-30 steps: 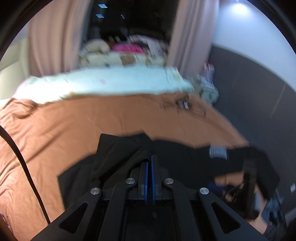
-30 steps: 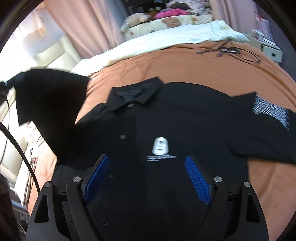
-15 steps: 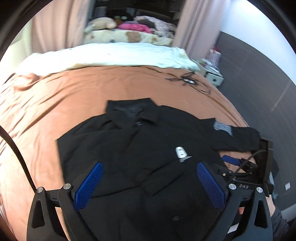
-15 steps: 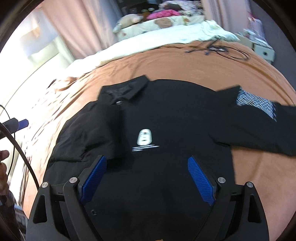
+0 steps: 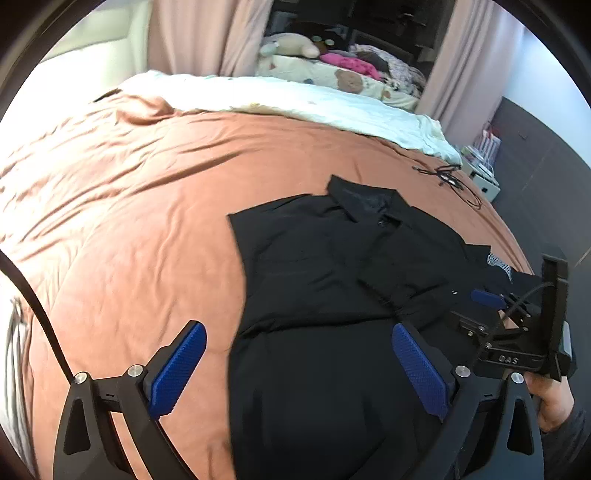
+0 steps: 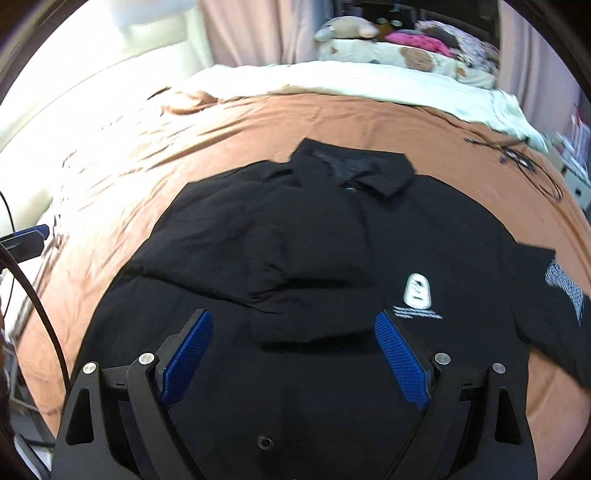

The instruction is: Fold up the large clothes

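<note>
A black polo shirt lies face up on the brown bed cover, collar towards the pillows. Its left sleeve is folded in over the chest. The other sleeve, with a white pattern, lies spread out at the right. My right gripper hangs open above the shirt's lower front, with nothing between its pads. In the left wrist view the shirt fills the middle and right. My left gripper stands open over the shirt's left edge, holding nothing.
A pale quilt and soft toys lie at the head of the bed. Black cables trail over the cover's far right. A person's hand holds the right gripper's handle at the left wrist view's right edge. Curtains hang behind.
My left gripper went from shut to wide open and let go of the sleeve, which now lies folded over the chest. It then drew away to the shirt's left edge.
</note>
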A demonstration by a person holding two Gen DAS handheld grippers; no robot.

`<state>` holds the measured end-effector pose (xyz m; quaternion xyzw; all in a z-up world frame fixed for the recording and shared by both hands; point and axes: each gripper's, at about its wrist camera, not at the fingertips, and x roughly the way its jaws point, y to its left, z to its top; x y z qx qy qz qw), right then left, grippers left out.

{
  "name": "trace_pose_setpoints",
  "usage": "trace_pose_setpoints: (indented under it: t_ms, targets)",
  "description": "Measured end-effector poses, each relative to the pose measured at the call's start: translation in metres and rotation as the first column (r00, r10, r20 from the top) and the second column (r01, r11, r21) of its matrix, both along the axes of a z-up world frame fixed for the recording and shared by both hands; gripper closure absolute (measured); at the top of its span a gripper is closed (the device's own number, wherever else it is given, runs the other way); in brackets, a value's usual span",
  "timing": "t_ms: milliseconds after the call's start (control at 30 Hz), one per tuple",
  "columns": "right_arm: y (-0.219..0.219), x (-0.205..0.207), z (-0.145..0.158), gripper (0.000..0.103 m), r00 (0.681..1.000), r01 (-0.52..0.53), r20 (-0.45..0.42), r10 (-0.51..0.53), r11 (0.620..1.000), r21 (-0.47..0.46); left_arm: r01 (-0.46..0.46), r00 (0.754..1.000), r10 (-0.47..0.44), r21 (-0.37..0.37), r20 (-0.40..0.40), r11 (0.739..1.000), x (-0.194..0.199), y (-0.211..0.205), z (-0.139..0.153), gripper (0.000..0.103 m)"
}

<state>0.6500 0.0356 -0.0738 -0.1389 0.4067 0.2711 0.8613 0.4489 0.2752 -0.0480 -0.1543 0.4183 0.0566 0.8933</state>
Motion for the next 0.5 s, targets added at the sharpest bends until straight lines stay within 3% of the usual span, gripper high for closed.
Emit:
trace_pose_setpoints:
  t_ms: [200, 367, 433, 500]
  targets:
    - [0.037, 0.013, -0.029, 0.014, 1.0, -0.008, -0.018, 0.006, 0.993, -0.119, -0.052, 0.999, 0.052, -0.008, -0.017, 0.999, -0.019, 0.023, -0.017, 0.014]
    - [0.05, 0.034, -0.062, 0.015, 0.997, 0.017, -0.066, -0.032, 0.977, -0.214, -0.064, 0.997, 0.063, -0.028, -0.045, 0.998, -0.02, 0.034, -0.033, 0.04]
    - [0.051, 0.039, -0.07, 0.03, 0.997, 0.024, -0.067, -0.042, 0.968, -0.25, -0.068, 0.996, 0.065, -0.045, -0.066, 0.997, -0.017, 0.037, -0.041, 0.058]
    - [0.046, 0.044, -0.069, 0.047, 0.996, 0.032, -0.071, -0.051, 0.971, -0.237, -0.072, 0.994, 0.068, -0.057, -0.08, 0.996, -0.014, 0.039, -0.047, 0.068]
